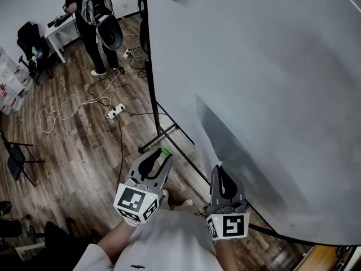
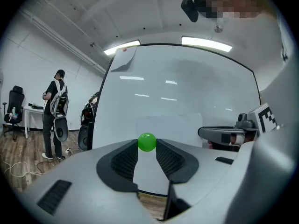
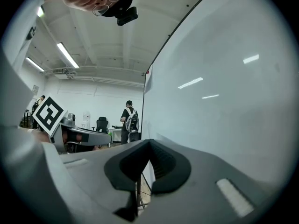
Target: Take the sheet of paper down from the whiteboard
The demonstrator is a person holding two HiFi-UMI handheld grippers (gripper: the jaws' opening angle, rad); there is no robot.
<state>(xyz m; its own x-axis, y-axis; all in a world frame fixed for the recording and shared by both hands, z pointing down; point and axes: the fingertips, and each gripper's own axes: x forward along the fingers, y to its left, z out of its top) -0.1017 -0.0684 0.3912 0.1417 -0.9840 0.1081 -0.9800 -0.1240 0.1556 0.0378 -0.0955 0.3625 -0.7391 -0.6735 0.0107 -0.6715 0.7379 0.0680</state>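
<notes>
My left gripper (image 1: 163, 154) pinches a green ball (image 2: 147, 142), my right gripper (image 1: 217, 171) is closed empty, both low-centre, aimed at the whiteboard (image 1: 271, 66) to reach the paper (image 2: 177, 125).

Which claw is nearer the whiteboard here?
Right. The right claw is close beside the whiteboard, near its lower edge; the left claw is farther out over the floor.

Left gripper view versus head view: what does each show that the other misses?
Only the left gripper view shows the ceiling light strips and a small red dot at the top of the sheet of paper. Only the head view shows the whiteboard stand's legs. Both show the whiteboard, that sheet curling at its upper corner, the green ball in the left gripper, and a person with a backpack.
</notes>
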